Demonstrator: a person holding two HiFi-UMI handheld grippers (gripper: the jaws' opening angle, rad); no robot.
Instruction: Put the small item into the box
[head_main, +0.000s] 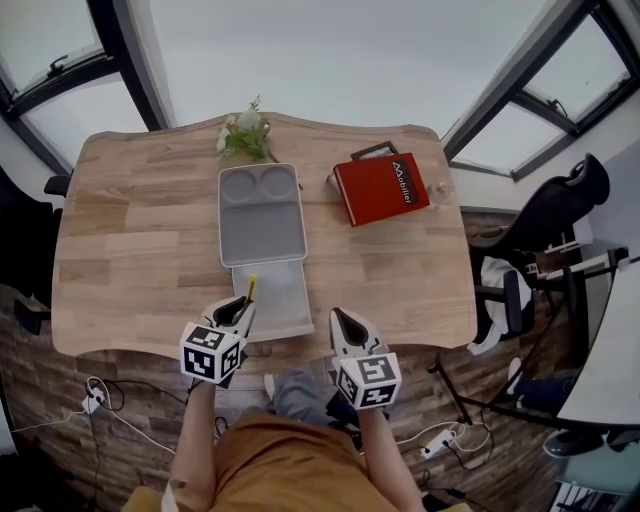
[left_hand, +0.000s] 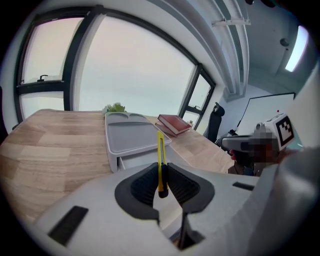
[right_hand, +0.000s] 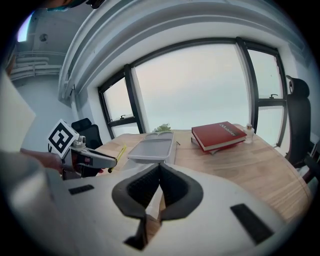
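Observation:
A slim yellow utility knife (head_main: 249, 290) is the small item, and my left gripper (head_main: 238, 310) is shut on it at the table's near edge. In the left gripper view the knife (left_hand: 160, 152) stands upright between the dark pads, pointing at the grey box (left_hand: 131, 136). The box (head_main: 262, 215) lies mid-table with a moulded lid, and its drawer (head_main: 278, 300) is pulled out toward me. My right gripper (head_main: 343, 322) hovers just right of the drawer, shut and empty. The right gripper view shows the right gripper (right_hand: 160, 170), the left gripper (right_hand: 92, 159) and the knife (right_hand: 120, 152).
A red book (head_main: 381, 188) lies right of the box, a small bottle (head_main: 437, 187) beside it. A small plant (head_main: 245, 135) stands behind the box. A black office chair (head_main: 545, 220) is off the table's right side. Cables lie on the floor.

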